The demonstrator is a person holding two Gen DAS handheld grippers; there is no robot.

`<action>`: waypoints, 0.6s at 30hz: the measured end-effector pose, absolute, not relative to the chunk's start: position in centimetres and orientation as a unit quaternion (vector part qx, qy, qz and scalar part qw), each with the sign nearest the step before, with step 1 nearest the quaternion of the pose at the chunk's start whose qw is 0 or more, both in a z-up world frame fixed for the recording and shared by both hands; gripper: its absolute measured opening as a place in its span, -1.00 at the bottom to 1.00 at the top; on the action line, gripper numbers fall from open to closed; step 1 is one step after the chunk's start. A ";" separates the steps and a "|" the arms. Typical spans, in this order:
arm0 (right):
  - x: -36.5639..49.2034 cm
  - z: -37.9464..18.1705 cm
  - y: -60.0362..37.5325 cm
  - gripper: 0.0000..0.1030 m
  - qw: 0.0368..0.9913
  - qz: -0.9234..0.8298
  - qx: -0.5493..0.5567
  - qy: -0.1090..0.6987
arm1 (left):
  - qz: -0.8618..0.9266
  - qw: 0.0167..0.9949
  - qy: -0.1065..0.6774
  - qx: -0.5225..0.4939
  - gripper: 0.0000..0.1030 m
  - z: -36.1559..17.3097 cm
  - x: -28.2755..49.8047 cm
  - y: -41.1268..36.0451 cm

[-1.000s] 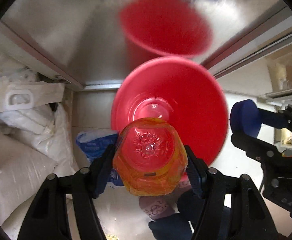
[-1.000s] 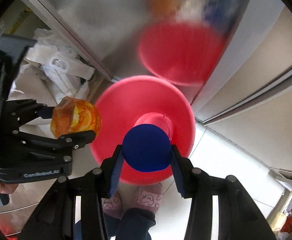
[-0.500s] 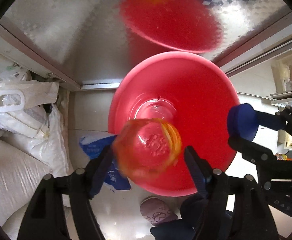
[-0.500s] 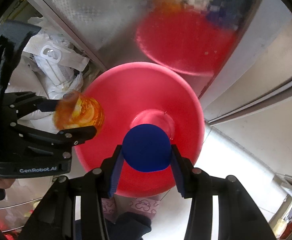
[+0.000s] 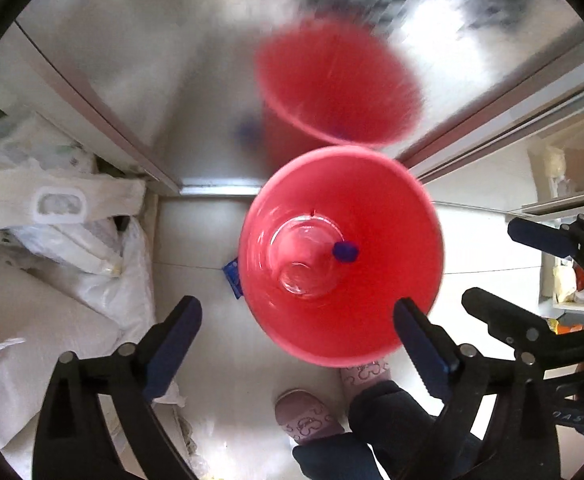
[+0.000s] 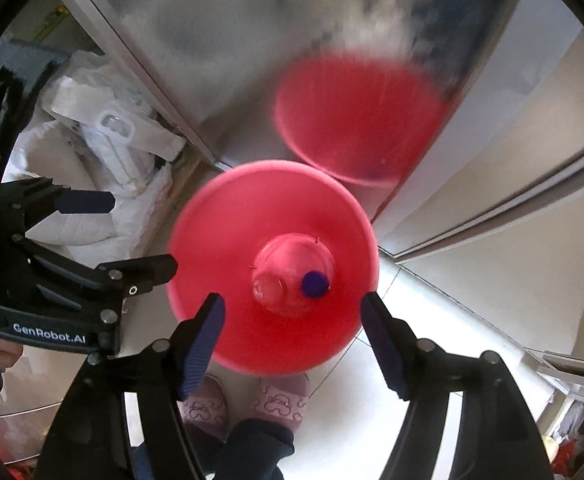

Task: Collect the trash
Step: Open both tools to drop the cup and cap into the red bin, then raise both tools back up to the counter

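Note:
A red bin (image 5: 371,320) stands on the floor below both grippers; it also shows in the right wrist view (image 6: 220,248). At its bottom lie a clear bottle (image 5: 305,278) and a small blue cap (image 5: 345,251), seen too in the right wrist view as bottle (image 6: 270,286) and cap (image 6: 314,283). My left gripper (image 5: 297,344) is open and empty above the bin's near rim. My right gripper (image 6: 293,340) is open and empty above the bin. Each gripper shows in the other's view, the right one (image 5: 531,276) and the left one (image 6: 132,236).
A shiny metal door (image 5: 172,60) behind the bin reflects it. White sacks and bags (image 5: 52,240) are piled to the left. A blue wrapper (image 5: 232,274) lies on the floor beside the bin. The person's slippered feet (image 6: 244,400) stand just below the bin.
The left gripper opened and the orange-tinted bottle fell into the bin. The right gripper opened and the blue cap dropped in. Both grippers are now empty.

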State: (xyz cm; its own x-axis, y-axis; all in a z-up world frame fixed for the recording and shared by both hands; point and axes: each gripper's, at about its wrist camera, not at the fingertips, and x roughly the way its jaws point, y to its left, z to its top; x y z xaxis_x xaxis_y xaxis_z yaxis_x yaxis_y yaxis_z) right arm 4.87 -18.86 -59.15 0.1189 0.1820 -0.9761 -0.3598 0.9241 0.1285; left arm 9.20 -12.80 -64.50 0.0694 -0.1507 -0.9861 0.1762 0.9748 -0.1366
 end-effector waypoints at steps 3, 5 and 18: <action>4.5 -55.6 -19.1 0.33 0.749 0.181 -0.070 0.634 | -0.107 0.740 0.664 0.016 0.99 -60.3 8.8 -12.7; 4.1 -52.4 -19.3 0.33 0.756 0.179 -0.070 0.626 | -0.105 0.746 0.658 0.015 0.99 -57.0 8.3 -12.5; 0.2 -28.2 -21.4 0.40 0.815 0.144 -0.063 0.558 | -0.118 0.794 0.596 0.002 0.99 -32.8 3.9 -10.7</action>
State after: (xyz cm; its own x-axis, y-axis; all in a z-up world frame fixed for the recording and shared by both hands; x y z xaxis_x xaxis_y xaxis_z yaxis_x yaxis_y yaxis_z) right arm 0.18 -21.42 -28.15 0.3360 0.1645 -0.9274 -0.3040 0.9509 0.0585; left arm 3.87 -10.72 -32.80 0.2609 -0.1845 -0.9476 0.1893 0.9723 -0.1372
